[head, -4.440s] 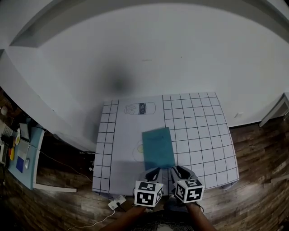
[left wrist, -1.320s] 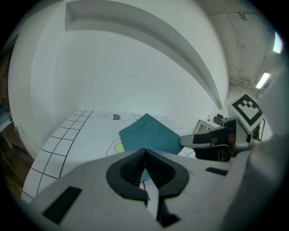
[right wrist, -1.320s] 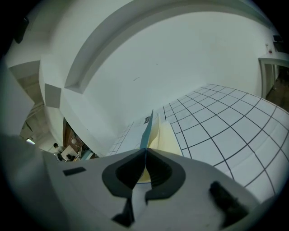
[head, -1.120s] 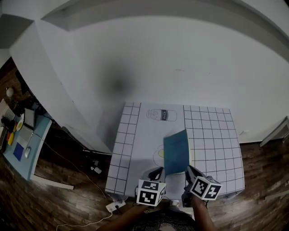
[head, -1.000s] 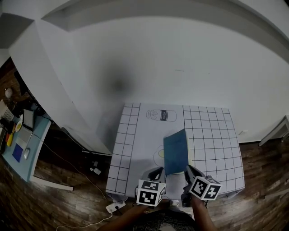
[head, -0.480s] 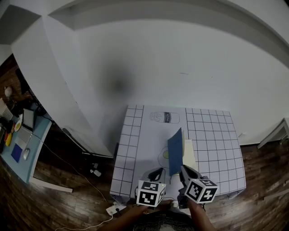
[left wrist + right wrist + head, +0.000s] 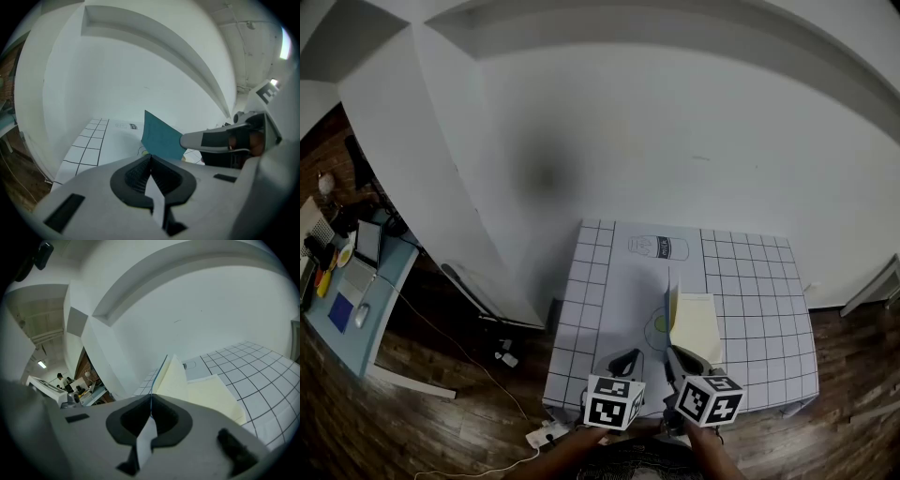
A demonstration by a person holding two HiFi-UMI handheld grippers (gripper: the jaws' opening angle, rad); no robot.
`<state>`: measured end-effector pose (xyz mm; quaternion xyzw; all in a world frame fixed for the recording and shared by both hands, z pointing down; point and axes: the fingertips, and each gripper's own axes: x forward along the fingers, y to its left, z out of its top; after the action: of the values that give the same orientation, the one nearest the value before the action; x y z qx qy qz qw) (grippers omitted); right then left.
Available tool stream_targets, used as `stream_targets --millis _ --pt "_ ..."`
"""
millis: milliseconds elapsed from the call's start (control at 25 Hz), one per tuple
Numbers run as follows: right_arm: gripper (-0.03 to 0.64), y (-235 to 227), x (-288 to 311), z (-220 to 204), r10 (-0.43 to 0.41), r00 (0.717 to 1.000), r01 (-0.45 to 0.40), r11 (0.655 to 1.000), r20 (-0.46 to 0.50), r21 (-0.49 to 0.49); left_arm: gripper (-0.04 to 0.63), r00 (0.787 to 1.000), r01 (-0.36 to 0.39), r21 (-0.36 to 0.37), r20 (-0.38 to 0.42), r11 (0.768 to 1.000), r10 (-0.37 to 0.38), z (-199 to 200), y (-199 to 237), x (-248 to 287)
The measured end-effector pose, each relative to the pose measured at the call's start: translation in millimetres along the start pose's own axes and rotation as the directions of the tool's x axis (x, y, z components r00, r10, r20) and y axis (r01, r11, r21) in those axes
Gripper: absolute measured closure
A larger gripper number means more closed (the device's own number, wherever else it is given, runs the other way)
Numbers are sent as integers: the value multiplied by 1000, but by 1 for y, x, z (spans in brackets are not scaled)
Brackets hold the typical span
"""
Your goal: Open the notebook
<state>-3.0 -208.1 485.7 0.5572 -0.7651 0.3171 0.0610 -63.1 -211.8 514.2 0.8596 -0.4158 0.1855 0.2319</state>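
Observation:
The notebook lies on the white gridded mat (image 7: 750,281). Its cream pages (image 7: 696,323) lie bare and its teal cover (image 7: 667,302) stands nearly upright, seen edge on. My right gripper (image 7: 674,360) is shut on the cover's near edge. In the right gripper view the cover's thin blue edge (image 7: 159,373) runs up from the closed jaws of my right gripper (image 7: 151,397), with cream pages (image 7: 216,395) to the right. My left gripper (image 7: 623,361) hovers left of the notebook, shut and empty. In the left gripper view the teal cover (image 7: 161,137) rises beyond my left gripper (image 7: 150,157).
A milk bottle drawing (image 7: 652,247) marks the mat's far middle. The mat's near edge drops to a wooden floor (image 7: 441,422) where a white power strip (image 7: 539,434) lies. A blue desk with clutter (image 7: 352,281) stands far left. White wall (image 7: 675,141) is behind.
The teal cover has swung up from a slant to nearly upright, baring the cream pages. My right gripper has moved left with it. The left gripper has shifted slightly.

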Motion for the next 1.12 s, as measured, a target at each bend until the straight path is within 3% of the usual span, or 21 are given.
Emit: stream_targets --millis 520,720,1120 --pt "600 33 35 -33 12 997 -22 991 -81 -134 584 1000 -17 -5 -6 1000 17 -3 32 -10" --pt "600 43 51 -50 -4 991 -30 966 -132 -257 584 999 -29 -8 -14 1000 29 -6 45 -12" --pt "600 49 77 -81 -39 978 -37 936 -207 -349 584 998 -55 5 -28 998 55 -13 67 -18"
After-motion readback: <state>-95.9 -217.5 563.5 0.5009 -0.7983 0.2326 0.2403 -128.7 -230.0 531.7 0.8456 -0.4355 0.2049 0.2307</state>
